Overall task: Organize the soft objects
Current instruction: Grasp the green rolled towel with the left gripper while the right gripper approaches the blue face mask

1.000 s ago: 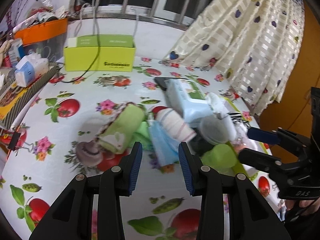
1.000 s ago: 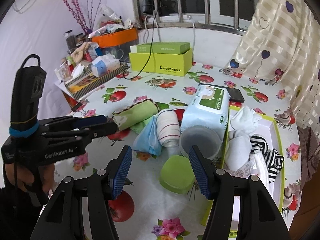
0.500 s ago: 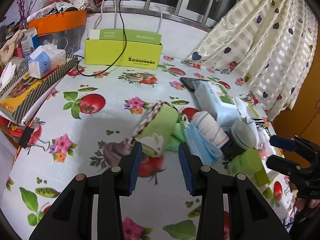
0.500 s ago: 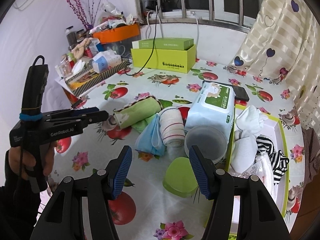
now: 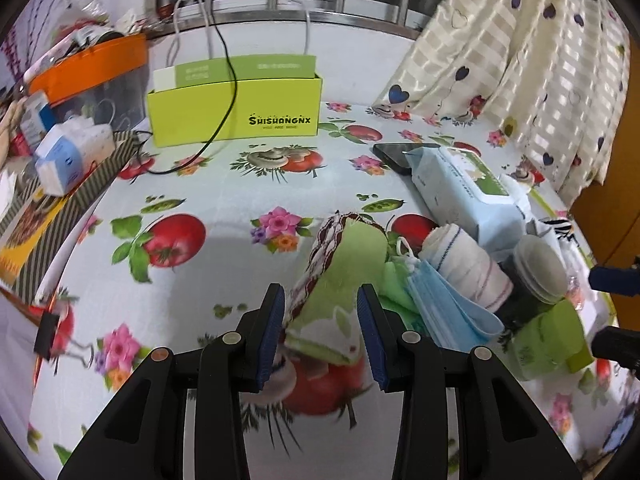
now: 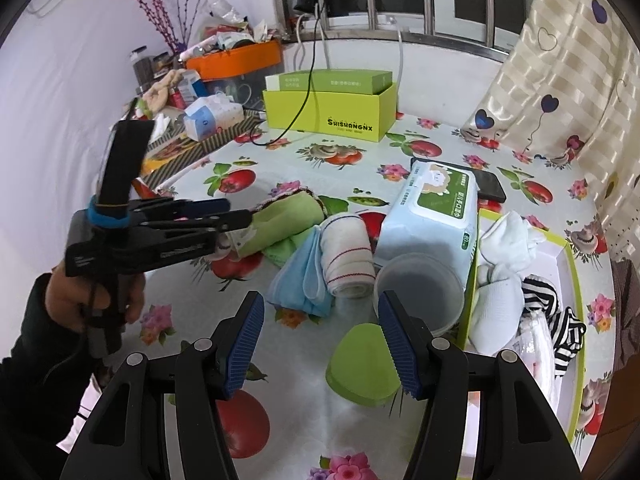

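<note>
Left wrist view: close, angled down over rolled green towel (image 5: 344, 280) | Right wrist view: farther back, angled down | Shared: towel (image 6: 280, 224), wipes pack (image 6: 432, 216), green box (image 6: 332, 112)

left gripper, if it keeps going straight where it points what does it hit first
Most likely the rolled green towel: its near end already lies between the open pads of the left gripper, whose jaws have just been opening. Contact is not clear.
</note>
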A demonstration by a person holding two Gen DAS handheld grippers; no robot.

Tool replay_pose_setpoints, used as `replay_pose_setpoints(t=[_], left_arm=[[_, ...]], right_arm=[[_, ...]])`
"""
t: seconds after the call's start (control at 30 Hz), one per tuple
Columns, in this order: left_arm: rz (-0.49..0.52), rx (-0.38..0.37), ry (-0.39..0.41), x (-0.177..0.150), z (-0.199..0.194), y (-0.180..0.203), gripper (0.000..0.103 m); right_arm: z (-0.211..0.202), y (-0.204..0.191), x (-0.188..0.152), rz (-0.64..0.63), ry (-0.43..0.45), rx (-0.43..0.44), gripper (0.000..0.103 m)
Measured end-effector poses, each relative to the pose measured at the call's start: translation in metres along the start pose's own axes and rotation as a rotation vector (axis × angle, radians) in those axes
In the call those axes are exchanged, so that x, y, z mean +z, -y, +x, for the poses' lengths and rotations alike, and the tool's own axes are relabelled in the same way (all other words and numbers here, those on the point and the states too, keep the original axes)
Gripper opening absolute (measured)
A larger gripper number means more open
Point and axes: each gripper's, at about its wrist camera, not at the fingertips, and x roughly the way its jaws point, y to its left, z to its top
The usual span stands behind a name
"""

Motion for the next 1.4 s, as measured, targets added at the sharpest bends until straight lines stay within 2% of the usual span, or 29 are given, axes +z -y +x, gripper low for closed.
replay_pose_setpoints(t=[0.07, 0.27, 0.67, 0.83, 0.93, 1.17, 1.4], left_arm=[[0.022, -0.004, -0.003, 0.001, 0.007, 0.002, 0.047], [0.050, -0.006, -0.053, -0.004, 0.028, 0.005, 0.048], [0.102, -0.015, -0.068, -0.012, 0.036, 0.012, 0.048], [0.046, -0.042, -0.066, -0.012, 0.028, 0.005, 0.033], [-0.004, -0.047, -0.047, -0.015, 0.017, -0.004, 0.028], [-0.103, -0.058, 0.000, -0.029, -0.013, -0.028, 0.028], [-0.128, -0.056, -0.010, -0.040, -0.018, -0.036, 0.028]], right_arm=[[0.003, 0.000, 0.001, 0.000, -0.005, -0.001, 0.059], [0.010, -0.002, 0.004, -0.006, -0.021, -0.004, 0.059], [0.026, -0.016, 0.013, -0.029, -0.052, 0.007, 0.059], [0.033, -0.023, 0.016, -0.045, -0.071, 0.006, 0.059], [0.042, -0.028, 0.017, -0.059, -0.094, 0.007, 0.059], [0.072, -0.042, 0.021, -0.116, -0.161, -0.005, 0.059], [0.109, -0.045, 0.024, -0.153, -0.254, -0.100, 0.059]])
